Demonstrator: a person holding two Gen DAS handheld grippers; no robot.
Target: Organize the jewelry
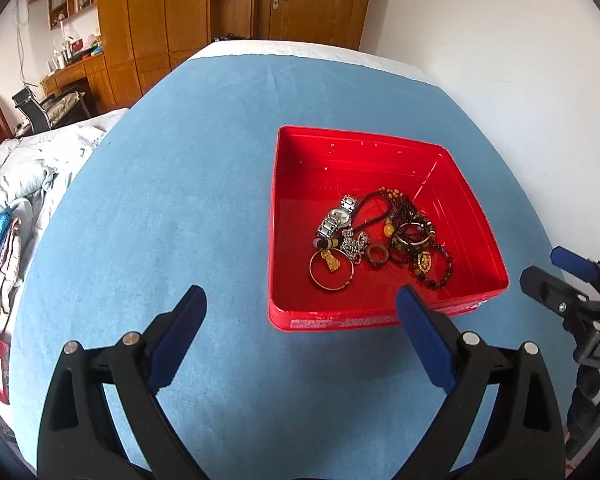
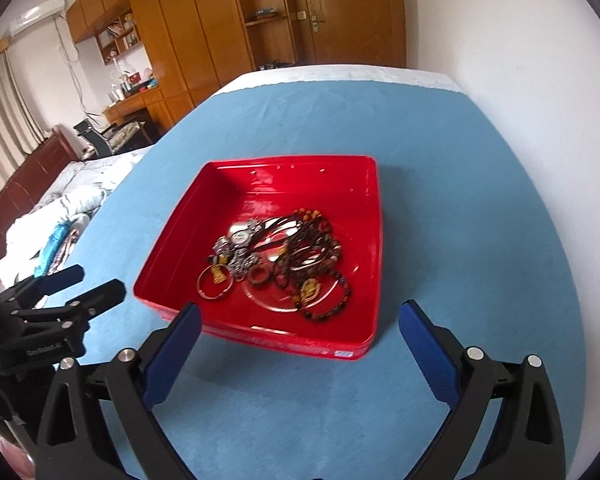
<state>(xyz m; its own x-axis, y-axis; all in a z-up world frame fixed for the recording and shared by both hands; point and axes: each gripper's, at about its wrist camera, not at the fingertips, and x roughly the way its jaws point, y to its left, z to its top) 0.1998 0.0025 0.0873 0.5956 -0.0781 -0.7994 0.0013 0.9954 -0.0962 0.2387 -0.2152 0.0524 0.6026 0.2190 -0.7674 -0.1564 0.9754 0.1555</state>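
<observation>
1. Left gripper [image 1: 302,300] hangs with its blue-padded jaws spread wide, gripping nothing, over the blue cloth [image 1: 180,200].
2. Right gripper [image 2: 300,316] is likewise released and empty.
3. Just ahead of both sits a red tray [image 1: 476,208].
4. Tangled jewelry [image 1: 380,240] lies inside the tray: watch, bangle, beads.

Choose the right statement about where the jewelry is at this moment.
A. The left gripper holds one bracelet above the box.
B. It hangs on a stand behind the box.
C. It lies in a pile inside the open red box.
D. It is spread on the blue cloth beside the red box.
C: the jewelry lies heaped on the floor of the open red box, and both grippers are empty.
</observation>
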